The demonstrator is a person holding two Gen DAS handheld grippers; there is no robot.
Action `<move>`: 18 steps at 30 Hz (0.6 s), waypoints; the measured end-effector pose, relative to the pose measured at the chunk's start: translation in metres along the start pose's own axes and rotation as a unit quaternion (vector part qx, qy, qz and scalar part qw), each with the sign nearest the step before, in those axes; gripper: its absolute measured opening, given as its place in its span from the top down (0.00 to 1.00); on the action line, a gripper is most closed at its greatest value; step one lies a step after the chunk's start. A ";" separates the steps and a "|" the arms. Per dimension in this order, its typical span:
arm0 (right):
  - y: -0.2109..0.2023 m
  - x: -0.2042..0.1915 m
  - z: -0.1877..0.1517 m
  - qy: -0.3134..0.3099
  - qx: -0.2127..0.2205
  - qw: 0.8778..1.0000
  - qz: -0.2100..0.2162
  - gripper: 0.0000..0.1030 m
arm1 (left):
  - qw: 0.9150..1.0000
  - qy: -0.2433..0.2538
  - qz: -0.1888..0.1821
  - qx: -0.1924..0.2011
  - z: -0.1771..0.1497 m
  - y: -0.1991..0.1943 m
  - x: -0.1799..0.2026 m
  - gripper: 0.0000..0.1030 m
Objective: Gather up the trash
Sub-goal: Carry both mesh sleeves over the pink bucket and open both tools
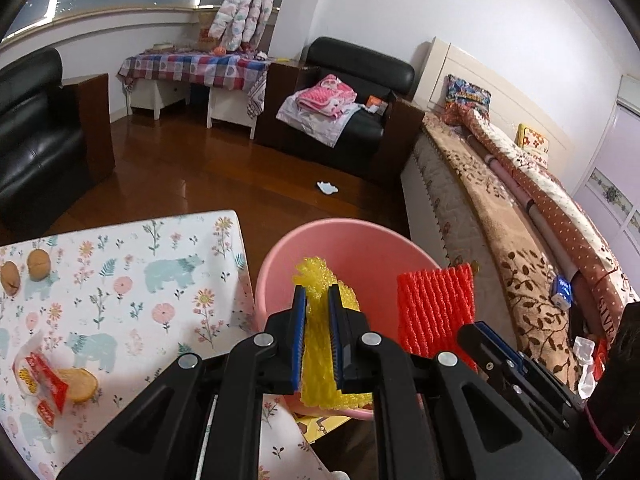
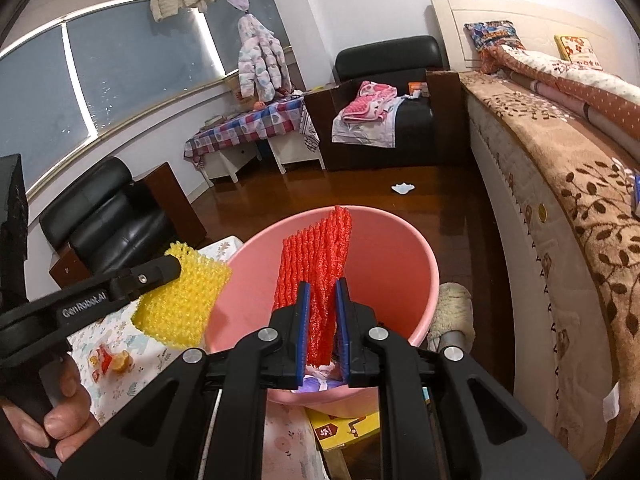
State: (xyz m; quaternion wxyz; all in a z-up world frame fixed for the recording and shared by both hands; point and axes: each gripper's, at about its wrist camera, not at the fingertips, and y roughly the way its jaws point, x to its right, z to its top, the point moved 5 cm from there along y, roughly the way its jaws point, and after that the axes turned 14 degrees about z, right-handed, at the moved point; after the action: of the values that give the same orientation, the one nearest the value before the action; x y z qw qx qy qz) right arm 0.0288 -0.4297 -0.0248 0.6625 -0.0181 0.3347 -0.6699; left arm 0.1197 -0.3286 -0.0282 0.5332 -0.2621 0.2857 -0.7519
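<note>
— Where's the trash right now?

— Both pieces are in the air over the pink bucket. The left gripper is clamped on the yellow foam net, and the right gripper is clamped on the red foam net.

— So the drop is straight down?

— I'd say so. The bucket mouth sits below and just ahead of both sets of fingers. Each net's long axis runs along the fingers and sticks out past the tips over the opening. The red one looks more centred; the yellow hangs nearer the rim on the table side, so that one seems likelier to miss.

— Anything you can't make out?

— The bucket bottom is mostly hidden behind the grippers; just a bit of pale stuff shows. There are 2 or 3 snack wrappers on the table and a white scrap on the floor.
</note>
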 end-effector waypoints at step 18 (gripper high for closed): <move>0.012 0.012 -0.006 0.031 -0.020 0.999 0.012 0.85 | 1.000 0.004 -0.009 -0.009 -0.012 0.006 0.002 0.64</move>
State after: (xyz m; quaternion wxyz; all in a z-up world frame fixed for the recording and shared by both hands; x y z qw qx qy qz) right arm 0.0351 -0.4365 -0.0398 0.6588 -0.0063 0.3687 -0.6557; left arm 0.1144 -0.3304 -0.0405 0.5226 -0.2664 0.2927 -0.7552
